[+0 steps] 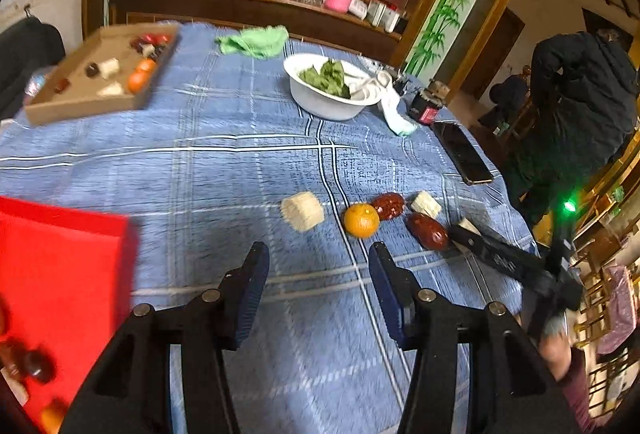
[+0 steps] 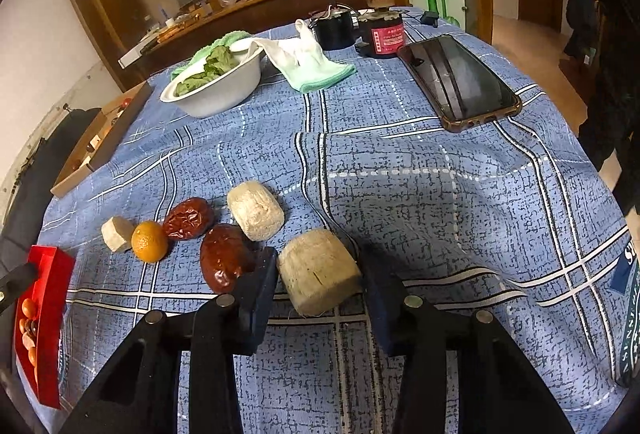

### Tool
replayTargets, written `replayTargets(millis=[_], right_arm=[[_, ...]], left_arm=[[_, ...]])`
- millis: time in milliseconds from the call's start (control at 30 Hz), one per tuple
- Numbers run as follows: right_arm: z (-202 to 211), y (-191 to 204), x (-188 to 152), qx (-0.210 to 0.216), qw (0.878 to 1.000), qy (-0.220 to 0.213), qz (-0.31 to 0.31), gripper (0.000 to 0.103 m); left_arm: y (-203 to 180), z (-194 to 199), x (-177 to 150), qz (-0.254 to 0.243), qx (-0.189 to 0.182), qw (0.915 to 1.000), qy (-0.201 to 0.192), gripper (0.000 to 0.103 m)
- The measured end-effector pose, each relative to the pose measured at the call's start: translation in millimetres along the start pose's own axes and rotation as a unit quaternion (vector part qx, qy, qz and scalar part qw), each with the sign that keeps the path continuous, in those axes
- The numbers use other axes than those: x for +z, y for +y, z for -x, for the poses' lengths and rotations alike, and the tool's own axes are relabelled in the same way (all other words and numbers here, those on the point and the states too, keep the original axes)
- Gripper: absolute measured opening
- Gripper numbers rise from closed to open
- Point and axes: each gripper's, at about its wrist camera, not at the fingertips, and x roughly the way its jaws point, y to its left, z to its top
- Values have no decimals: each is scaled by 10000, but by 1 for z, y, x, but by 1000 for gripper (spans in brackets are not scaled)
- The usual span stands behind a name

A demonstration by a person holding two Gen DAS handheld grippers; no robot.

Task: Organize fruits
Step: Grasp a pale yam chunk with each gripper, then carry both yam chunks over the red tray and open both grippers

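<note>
Right claw (image 2: 319,274): angled downward toward the worktop (image 2: 440,193), which is covered with a blue plaid cloth. Its two pads sit against opposite sides of one pale cut chunk (image 2: 318,270); the claw is clenched on this chunk, which rests on the cloth.

Left claw (image 1: 319,270): angled downward above bare cloth, jaws apart, grasping nothing. The loose fruit lies ahead of its tips and slightly to the right.

Loose items on the cloth, counted in the right wrist view:
- Pale cut chunks: three. One in the right claw, a second chunk (image 2: 256,209) just behind it, a third chunk (image 2: 117,233) at the left end of the group.
- Wrinkled red dates: two. The near date (image 2: 224,258) lies just beside the left pad; the far date (image 2: 188,218) lies behind it.
- Orange fruit (image 2: 149,241): one, between the third chunk and the dates.

Containers:
- Red tray (image 2: 50,274): one, at the left edge, holding several small fruits.
- Cardboard box (image 1: 80,101): one, at the far left, holding more pieces.
- White bowl (image 2: 224,89): one, containing green leaves.
</note>
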Motion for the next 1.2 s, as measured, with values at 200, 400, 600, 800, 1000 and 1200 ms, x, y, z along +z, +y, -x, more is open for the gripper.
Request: replayTargets(millis=[200,400,600,800,1000,1200], right_arm=[[4,3,-1,100,9999,-36,15,44],[6,7,-1,145,9999,-65,59,44],[7,8,0,189,9998,-101,51,44],[10,10,-1,279,9994,-162,79,44],[14,16,-4,324,9989,-268,199,44],[14,24,-7,199,9989,-288,300,44]], left_arm=[[1,-46,18,197,41,9998,86,50],[-10,-85,19,-199,452,9981,359,41],[2,-77,13,10,490,9985,262,28],[8,-33,8,205,319,9992,-93,28],[23,34,-4,451,243,9968,-609,29],[69,90,-26,848,553,9899,-995,29]])
